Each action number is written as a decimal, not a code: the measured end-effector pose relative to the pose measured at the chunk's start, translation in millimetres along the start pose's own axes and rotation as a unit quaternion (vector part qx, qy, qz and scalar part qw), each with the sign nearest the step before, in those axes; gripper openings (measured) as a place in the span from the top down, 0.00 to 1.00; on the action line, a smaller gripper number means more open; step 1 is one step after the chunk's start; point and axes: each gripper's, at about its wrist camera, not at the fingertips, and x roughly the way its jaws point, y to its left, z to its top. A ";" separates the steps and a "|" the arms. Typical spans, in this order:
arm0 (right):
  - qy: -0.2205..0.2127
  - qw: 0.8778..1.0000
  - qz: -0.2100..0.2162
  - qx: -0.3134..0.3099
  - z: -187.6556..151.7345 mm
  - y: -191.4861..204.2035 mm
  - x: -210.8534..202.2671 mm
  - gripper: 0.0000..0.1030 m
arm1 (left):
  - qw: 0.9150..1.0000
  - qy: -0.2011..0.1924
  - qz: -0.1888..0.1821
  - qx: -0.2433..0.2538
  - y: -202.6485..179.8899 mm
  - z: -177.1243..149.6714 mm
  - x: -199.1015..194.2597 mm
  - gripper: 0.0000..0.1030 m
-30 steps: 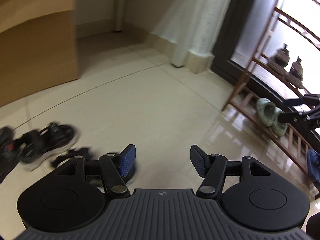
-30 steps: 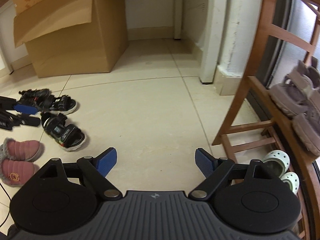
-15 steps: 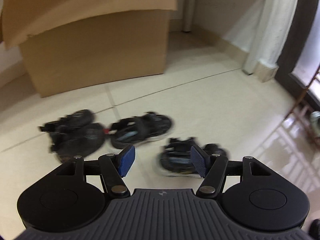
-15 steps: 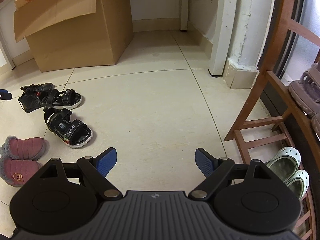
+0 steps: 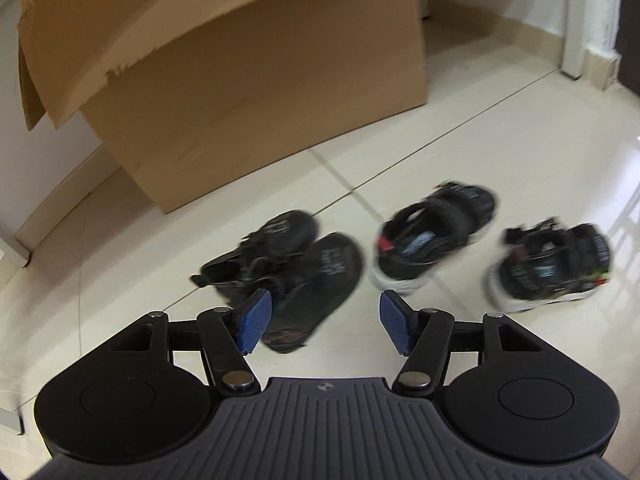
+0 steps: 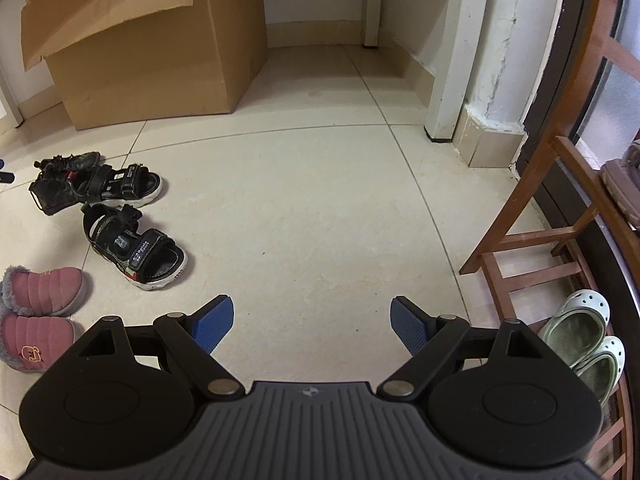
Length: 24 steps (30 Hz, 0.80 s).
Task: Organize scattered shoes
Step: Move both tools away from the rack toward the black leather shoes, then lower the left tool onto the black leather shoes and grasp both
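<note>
My left gripper [image 5: 324,312] hovers just above a pair of black shoes [image 5: 280,268] on the tiled floor. One shoe lies sole up, and its toe shows between the blue pads [image 5: 254,322] without touching them. The jaws are closing. Two black sandals with white soles [image 5: 436,236] [image 5: 552,268] lie to the right of the pair. In the right wrist view my right gripper [image 6: 312,316] stands wide open over bare tile. The sandals [image 6: 136,248] [image 6: 120,186] and black shoes [image 6: 60,180] lie to its left. Two pink fleece slippers [image 6: 40,292] lie nearer, at the left edge.
A big cardboard box [image 5: 260,92] with a hanging flap stands behind the shoes, near the wall. A wooden shoe rack [image 6: 532,208] rises on the right, with green clogs [image 6: 576,324] on its lowest shelf and greyish shoes [image 6: 624,184] higher up. Tile floor stretches between rack and shoes.
The left view has swung from the rack side to the box and shoes; the black pair now lies under the fingers. The right gripper has edged forward slightly and stays open.
</note>
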 end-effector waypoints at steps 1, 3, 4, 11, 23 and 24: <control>0.004 1.000 -0.002 -0.002 0.0 2.1 2.3 0.13 | 1.000 0.003 0.002 0.002 6.0 -0.1 8.4 0.43; 0.009 1.000 -0.005 -0.001 -0.1 4.2 5.3 0.13 | 1.000 0.007 0.004 0.001 11.9 -1.7 22.2 0.45; 0.012 1.000 -0.007 0.000 -0.1 5.1 7.1 0.13 | 1.000 0.009 0.005 0.001 14.8 -2.6 29.1 0.48; 0.030 0.999 -0.020 0.006 -1.1 11.6 17.6 0.13 | 0.997 0.039 0.023 0.065 26.8 -2.7 86.6 0.51; 0.066 0.997 -0.036 0.006 -5.1 16.3 32.9 0.13 | 0.990 0.081 -0.007 0.118 49.5 5.8 145.8 0.49; 0.067 0.997 -0.036 0.006 -5.0 17.1 34.2 0.13 | 0.989 0.084 -0.013 0.122 50.4 6.9 150.0 0.49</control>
